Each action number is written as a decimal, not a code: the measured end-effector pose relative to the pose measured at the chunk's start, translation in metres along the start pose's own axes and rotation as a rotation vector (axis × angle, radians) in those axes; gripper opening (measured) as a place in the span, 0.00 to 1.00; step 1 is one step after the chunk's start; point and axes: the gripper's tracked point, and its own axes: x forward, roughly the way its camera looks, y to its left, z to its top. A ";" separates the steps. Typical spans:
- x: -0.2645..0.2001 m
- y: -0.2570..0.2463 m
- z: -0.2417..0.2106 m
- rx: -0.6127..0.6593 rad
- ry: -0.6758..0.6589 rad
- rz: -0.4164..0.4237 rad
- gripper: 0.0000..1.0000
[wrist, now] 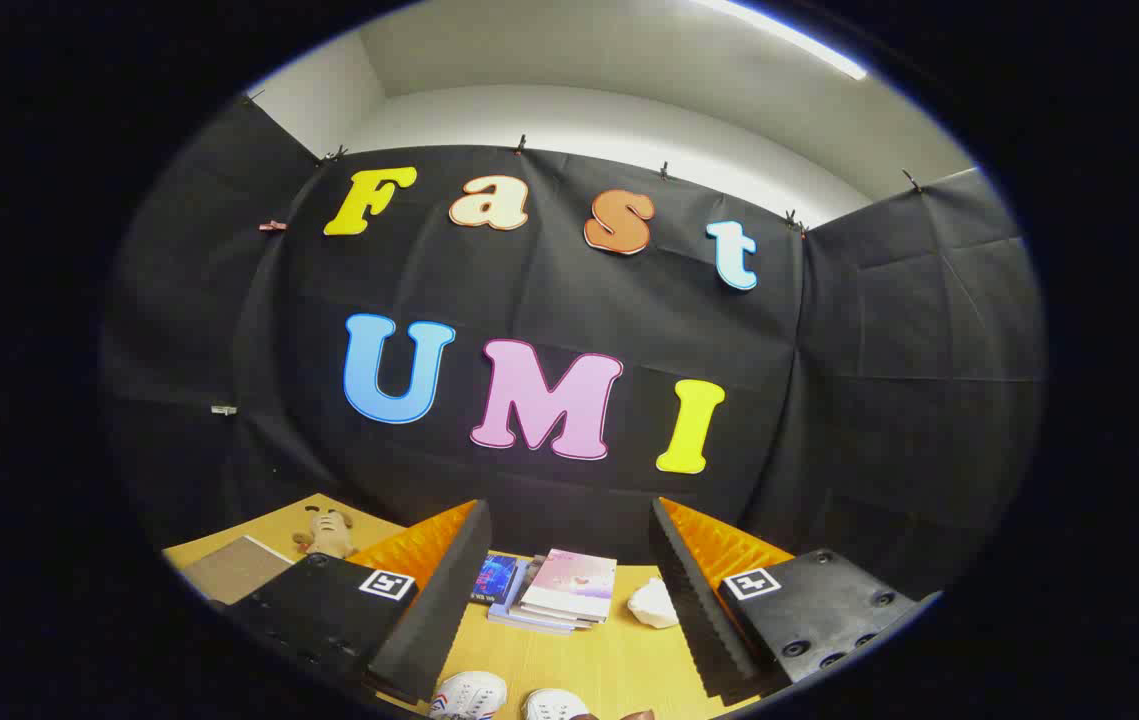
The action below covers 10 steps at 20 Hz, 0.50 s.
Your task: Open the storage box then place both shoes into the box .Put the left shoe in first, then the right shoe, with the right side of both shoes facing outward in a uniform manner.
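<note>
The gripper (569, 600) is held high with fingers wide apart and empty, likely starting out. Two white canvas shoes (469, 693) sit on the wooden table (619, 665), below the stacked books (559, 590).

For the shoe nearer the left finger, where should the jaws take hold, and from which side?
The gripper is open and holds nothing. Of the left-hand shoe only the toe shows, low between the fingers, pointing away. Probably best to come from above and pinch across its sides; the collar and heel are out of view, so that is unconfirmed.
</note>
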 end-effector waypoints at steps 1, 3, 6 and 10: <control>0.000 0.001 -0.001 -0.007 0.004 0.001 0.96; 0.000 0.000 -0.003 -0.019 0.013 -0.005 0.96; -0.001 0.001 -0.004 -0.013 0.016 -0.008 0.97; -0.002 0.004 -0.007 -0.022 0.026 0.003 0.97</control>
